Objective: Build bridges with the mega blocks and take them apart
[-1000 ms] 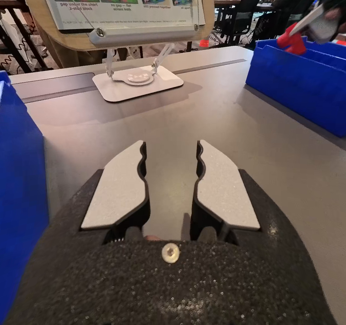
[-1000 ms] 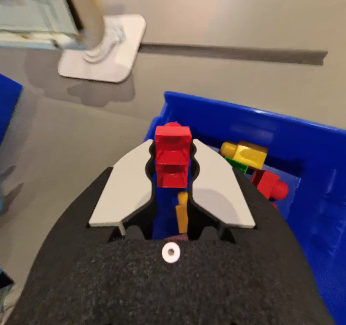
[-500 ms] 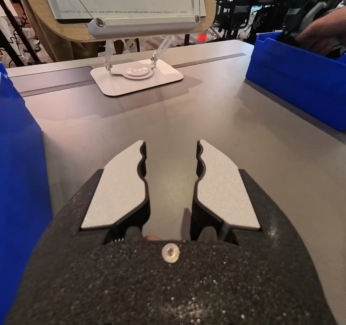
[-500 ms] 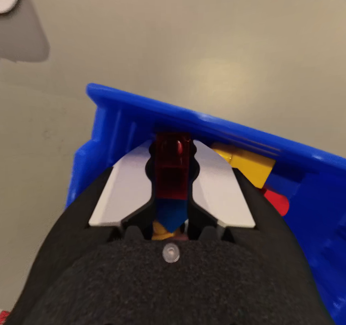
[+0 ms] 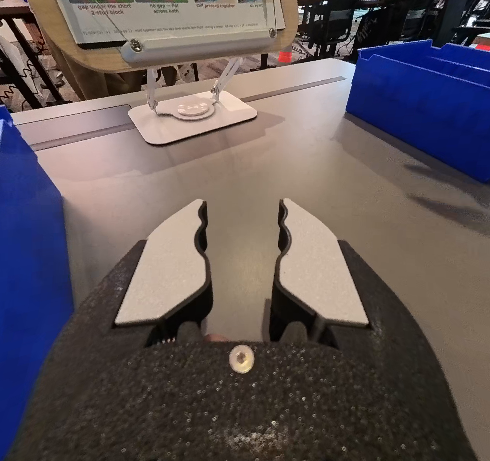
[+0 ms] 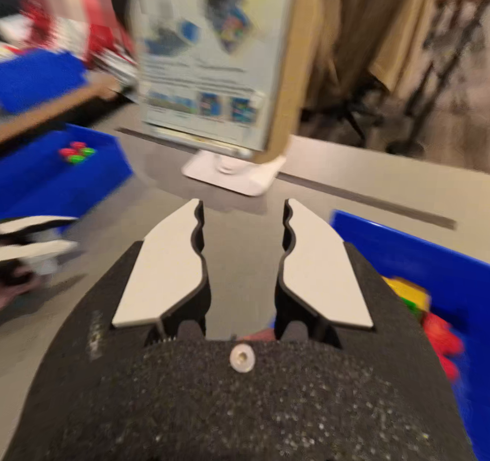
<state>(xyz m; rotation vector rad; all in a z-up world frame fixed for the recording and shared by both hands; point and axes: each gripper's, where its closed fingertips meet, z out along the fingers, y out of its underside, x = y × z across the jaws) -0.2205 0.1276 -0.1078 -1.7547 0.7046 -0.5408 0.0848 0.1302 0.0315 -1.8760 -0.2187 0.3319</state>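
My left gripper (image 5: 241, 205) is open and empty, low over the grey table (image 5: 265, 177). My right gripper (image 6: 243, 205) is open and empty, just left of the right blue bin (image 6: 397, 249). That bin holds yellow (image 6: 405, 290), green (image 6: 413, 309) and red blocks (image 6: 442, 339). The same bin shows in the left wrist view (image 5: 424, 103), its contents hidden by its wall. The left blue bin (image 6: 53, 183) holds red and green blocks (image 6: 77, 153). Its wall fills the left edge of the left wrist view (image 5: 23, 262). The right wrist view is blurred by motion.
An instruction board on a white stand (image 5: 193, 119) sits at the back middle of the table, also in the right wrist view (image 6: 233, 177). The other gripper (image 6: 34, 236) and a person's arm (image 6: 53, 108) show at the left. Chairs and tables stand beyond.
My right gripper carried the red block down into the right bin, let go, opened, then swung up and left out of the bin. My left gripper stayed open and nearly still.
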